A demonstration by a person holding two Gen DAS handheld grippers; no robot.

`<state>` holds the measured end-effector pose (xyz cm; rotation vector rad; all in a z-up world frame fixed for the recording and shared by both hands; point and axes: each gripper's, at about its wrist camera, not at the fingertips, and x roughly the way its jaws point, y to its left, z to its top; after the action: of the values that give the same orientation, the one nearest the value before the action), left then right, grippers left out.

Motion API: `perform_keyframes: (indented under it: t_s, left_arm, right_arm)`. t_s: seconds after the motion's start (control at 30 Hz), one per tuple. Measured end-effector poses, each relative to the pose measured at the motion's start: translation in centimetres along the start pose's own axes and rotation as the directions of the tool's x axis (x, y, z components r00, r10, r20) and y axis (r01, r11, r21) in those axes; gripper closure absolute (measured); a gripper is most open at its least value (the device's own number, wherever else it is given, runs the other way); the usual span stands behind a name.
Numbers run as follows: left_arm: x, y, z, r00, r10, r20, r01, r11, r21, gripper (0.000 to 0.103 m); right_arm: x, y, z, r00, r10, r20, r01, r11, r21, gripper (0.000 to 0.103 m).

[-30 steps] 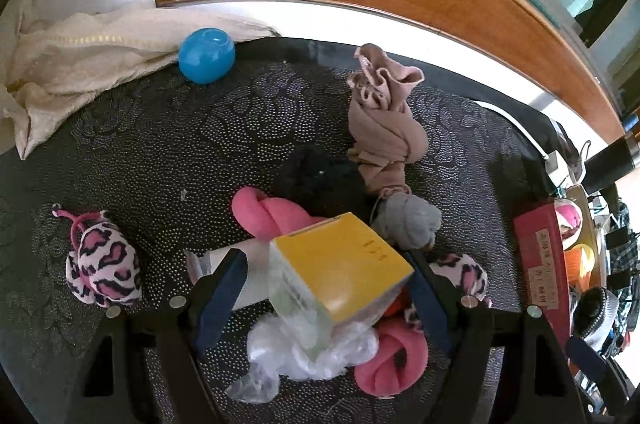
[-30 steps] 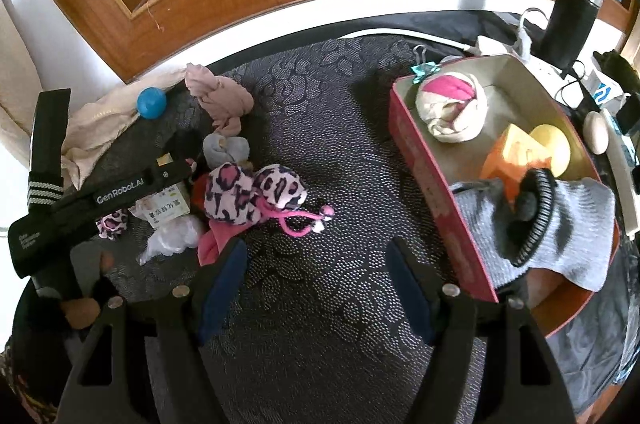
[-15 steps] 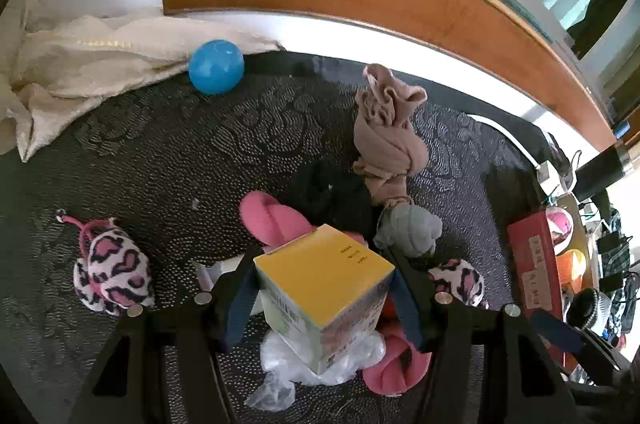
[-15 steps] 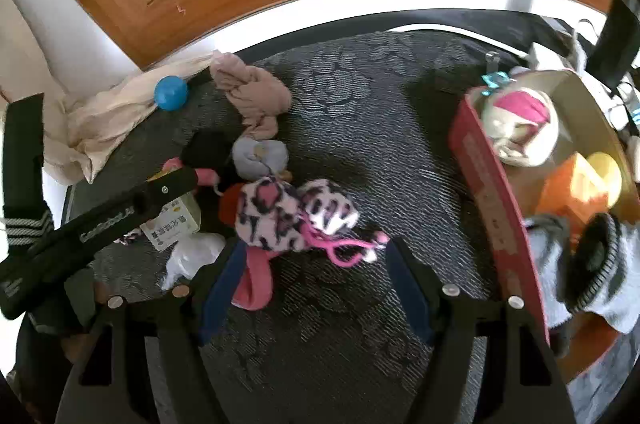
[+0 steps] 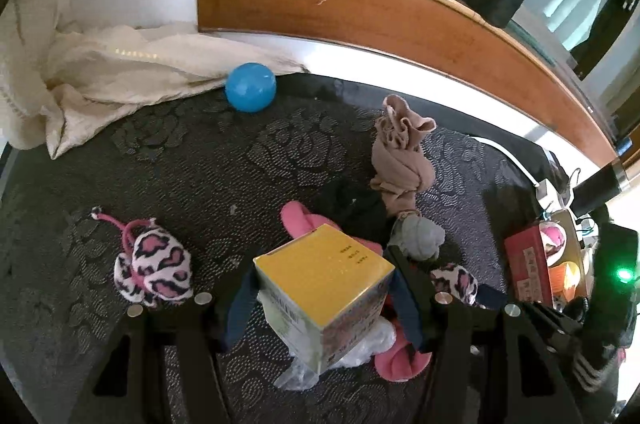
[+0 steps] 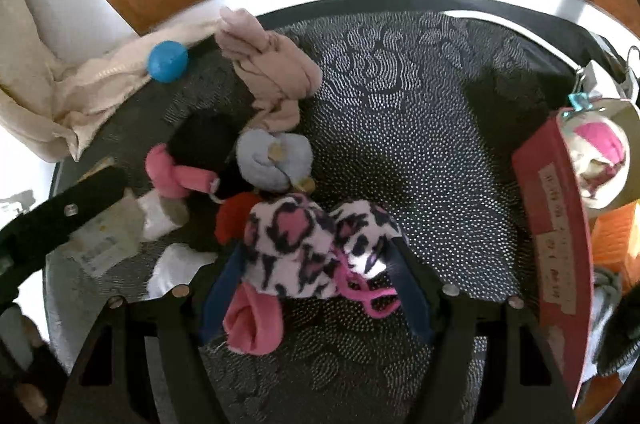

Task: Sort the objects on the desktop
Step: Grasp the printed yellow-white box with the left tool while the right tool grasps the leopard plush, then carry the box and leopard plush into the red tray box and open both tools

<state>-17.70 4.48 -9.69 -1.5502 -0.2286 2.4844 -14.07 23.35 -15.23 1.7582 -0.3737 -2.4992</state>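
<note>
Left gripper (image 5: 322, 298) clamped on yellow-topped box (image 5: 324, 280) at lower centre, right gripper (image 6: 316, 280) fingers hugging leopard sock (image 6: 312, 244) at lower centre, whether squeezed cannot be told, grey sock (image 6: 274, 158) beyond, red box (image 6: 556, 240) at right edge, blue ball (image 5: 251, 87) upper left.

Left wrist view: the box (image 5: 324, 280) sits between the jaws. A knotted sock (image 5: 402, 160) lies ahead and right; a ball (image 5: 251, 87) lies far ahead, left, touching the cloth (image 5: 100, 84).

Right wrist view: the patterned pouch (image 6: 316, 244) lies between the jaws. The tray (image 6: 560, 236) stands right of them.
</note>
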Motion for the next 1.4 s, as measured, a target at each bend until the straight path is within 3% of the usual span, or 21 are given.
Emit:
perform_keyframes:
  t_s: [0.1,0.2,0.37,0.4,0.43,0.53,0.93,1.17,1.4]
  left_arm:
    - [-0.4,0.1,-0.3,1.000,0.006,0.001,-0.006,1.000,-0.004,0.041]
    - [-0.7,-0.2,-0.5,1.000,0.011,0.004,-0.011,1.000,-0.002,0.041]
    - [-1.3,-0.9,-0.8,1.000,0.016,0.012,-0.016,1.000,0.006,0.041]
    - [-1.4,-1.1,-0.9,1.000,0.016,0.013,-0.016,1.000,0.008,0.041]
    - [-1.6,-1.3,-0.9,1.000,0.017,0.015,-0.017,1.000,0.011,0.041]
    - [-2.1,-2.1,-1.1,1.000,0.017,0.023,-0.018,1.000,0.018,0.041]
    - [-3.9,-7.5,-2.1,0.998,-0.005,0.057,0.001,0.998,0.071,0.041]
    - [-4.1,-13.3,-2.7,0.996,-0.060,0.064,0.051,0.990,0.135,0.040]
    - [-3.1,-20.1,-3.6,0.991,-0.125,0.040,0.114,0.972,0.206,0.040]
  right_arm:
    - [0.2,-0.3,0.0,1.000,0.015,-0.004,-0.015,1.000,0.006,0.030]
    - [-0.1,-0.5,-0.1,1.000,0.028,0.001,-0.028,1.000,0.003,0.045]
    - [-1.5,-0.9,-0.4,0.998,0.065,0.017,-0.066,0.998,0.017,0.058]
    - [-1.9,-1.1,-0.5,0.997,0.075,0.023,-0.076,0.997,0.019,0.062]
    - [-2.3,-1.2,-0.6,0.996,0.084,0.030,-0.085,0.996,0.021,0.079]
    - [-3.7,-1.6,-0.7,0.994,0.102,0.048,-0.104,0.994,0.026,0.084]
    - [-10.3,-5.9,-1.6,0.974,0.133,0.181,-0.146,0.988,0.056,0.085]
    - [-15.3,-11.8,-1.9,0.955,0.065,0.290,-0.106,0.986,0.130,0.085]
    - [-17.9,-18.4,-2.0,0.941,-0.005,0.338,-0.071,0.975,0.212,0.085]
